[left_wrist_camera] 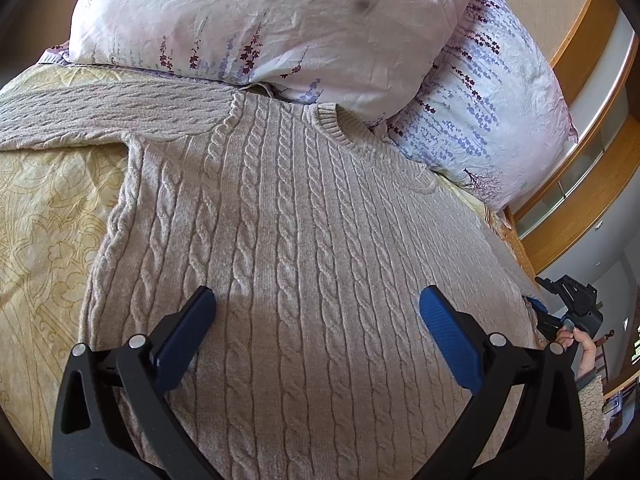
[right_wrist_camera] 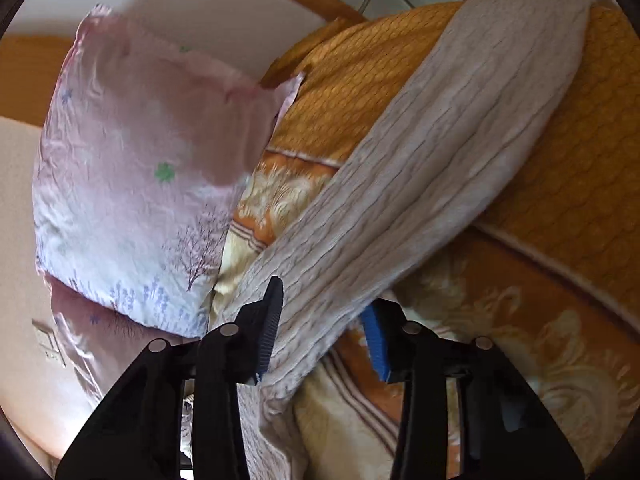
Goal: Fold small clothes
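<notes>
A beige cable-knit sweater (left_wrist_camera: 304, 248) lies flat on the bed, neck toward the pillows, one sleeve stretched out to the left. My left gripper (left_wrist_camera: 316, 304) is open and empty, hovering just over the sweater's lower body. In the right wrist view the sweater's other sleeve (right_wrist_camera: 440, 168) runs from the upper right down between the fingers of my right gripper (right_wrist_camera: 324, 320). The jaws stand partly apart around the sleeve; whether they pinch it is unclear. The right gripper also shows at the bed's right edge in the left wrist view (left_wrist_camera: 568, 304).
Two floral pillows (left_wrist_camera: 280, 28) lie at the head of the bed, touching the sweater's collar. A yellow patterned bedspread (left_wrist_camera: 48, 220) covers the bed; it looks orange in the right wrist view (right_wrist_camera: 560, 184). A wooden headboard (left_wrist_camera: 592, 184) runs along the right.
</notes>
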Demonstrator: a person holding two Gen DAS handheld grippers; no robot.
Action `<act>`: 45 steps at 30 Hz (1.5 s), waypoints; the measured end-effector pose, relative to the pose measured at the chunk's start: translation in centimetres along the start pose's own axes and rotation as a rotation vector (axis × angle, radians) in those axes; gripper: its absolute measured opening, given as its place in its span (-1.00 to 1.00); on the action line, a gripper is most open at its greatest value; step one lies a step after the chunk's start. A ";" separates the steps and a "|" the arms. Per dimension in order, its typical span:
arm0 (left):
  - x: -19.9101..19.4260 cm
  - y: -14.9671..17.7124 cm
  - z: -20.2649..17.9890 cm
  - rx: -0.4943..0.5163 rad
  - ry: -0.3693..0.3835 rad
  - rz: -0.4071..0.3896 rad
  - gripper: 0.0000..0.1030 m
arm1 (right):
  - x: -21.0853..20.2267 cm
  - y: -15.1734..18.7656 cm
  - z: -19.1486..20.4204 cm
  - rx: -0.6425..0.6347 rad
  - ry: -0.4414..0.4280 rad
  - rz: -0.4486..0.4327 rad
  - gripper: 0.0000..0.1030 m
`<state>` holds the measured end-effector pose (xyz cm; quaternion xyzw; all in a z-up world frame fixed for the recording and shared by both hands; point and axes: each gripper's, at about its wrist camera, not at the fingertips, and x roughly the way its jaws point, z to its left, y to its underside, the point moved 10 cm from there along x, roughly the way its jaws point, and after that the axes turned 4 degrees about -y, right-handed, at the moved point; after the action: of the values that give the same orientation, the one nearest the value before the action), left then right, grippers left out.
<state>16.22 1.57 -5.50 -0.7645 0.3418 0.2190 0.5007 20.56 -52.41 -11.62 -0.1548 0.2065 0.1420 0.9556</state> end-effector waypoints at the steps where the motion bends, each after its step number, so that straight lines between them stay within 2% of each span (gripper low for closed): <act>1: 0.0 0.0 0.1 0.003 -0.002 0.001 0.97 | -0.3 -0.4 -0.4 0.006 0.001 -0.010 -0.29; 7: 0.1 0.0 0.1 0.008 -0.007 0.004 0.97 | -1.1 -1.2 -1.1 0.023 -0.005 -0.046 -0.33; 11: 0.1 0.0 0.0 0.003 -0.001 0.002 0.97 | -1.3 -1.7 -2.0 0.049 0.010 -0.072 -0.55; 16: 0.0 0.0 0.0 0.002 0.001 0.002 0.97 | -2.4 -2.8 -3.2 0.079 0.036 -0.130 -0.67; 18: 0.0 0.0 0.0 0.000 0.003 0.001 0.97 | -2.6 -3.2 -3.3 0.070 0.034 -0.139 -0.79; 21: 0.0 0.1 0.0 -0.002 0.006 0.000 0.97 | -2.9 -3.5 -1.9 0.022 0.009 -0.152 -0.80; 27: -0.1 0.0 0.0 -0.005 0.009 -0.001 0.97 | -3.7 -3.1 4.4 -0.135 -0.087 -0.168 -0.80; 30: -0.1 0.1 0.0 -0.006 0.010 -0.001 0.97 | -3.3 -1.5 7.2 -0.197 -0.144 -0.136 -0.80; 37: -0.2 0.0 0.0 -0.009 0.013 -0.002 0.97 | -0.2 4.1 12.1 -0.292 -0.244 0.004 -0.80; 45: -0.4 0.0 -0.1 -0.012 0.017 -0.003 0.97 | 3.6 10.7 13.6 -0.325 -0.257 0.166 -0.80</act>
<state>15.92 1.61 -5.23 -0.7700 0.3435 0.2139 0.4934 24.91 -37.12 -3.98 -0.2700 0.0696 0.2700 0.9216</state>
